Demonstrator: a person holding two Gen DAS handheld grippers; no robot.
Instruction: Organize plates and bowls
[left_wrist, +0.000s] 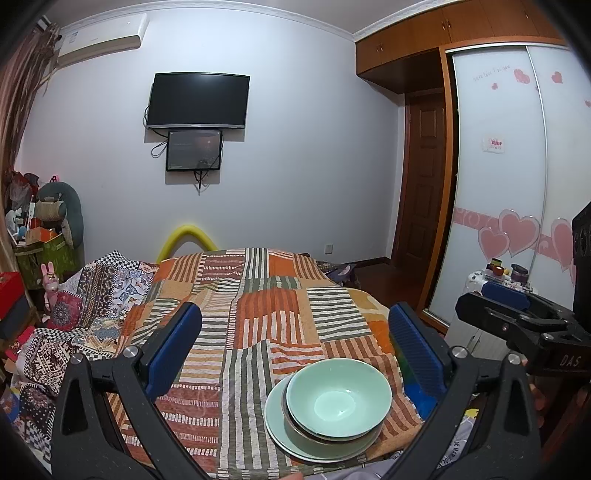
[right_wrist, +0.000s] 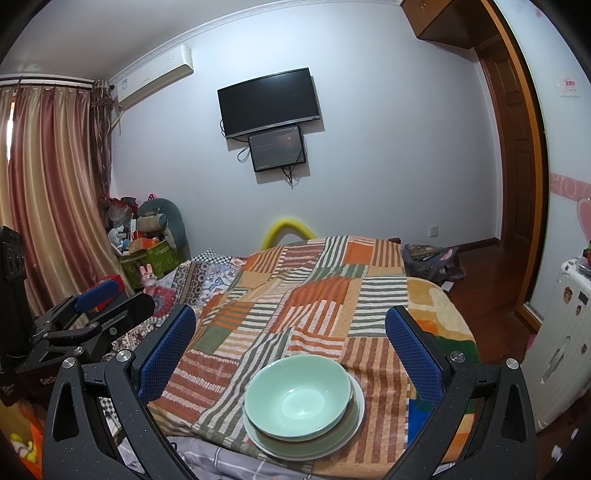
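Green bowl (right_wrist: 297, 397) stacked on plate (right_wrist: 352, 430), bedspread (right_wrist: 325, 295).

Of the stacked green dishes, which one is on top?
The bowl: deep, sitting uppermost; the flatter plate lies underneath.

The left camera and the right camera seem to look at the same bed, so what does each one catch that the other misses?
Only the left view shows the wardrobe door with pink hearts and the right tool from the side. Only the right view shows the curtains, a white suitcase and the left tool from the side. Both show the green bowl stacked on plates on the striped blanket, and the wall television.
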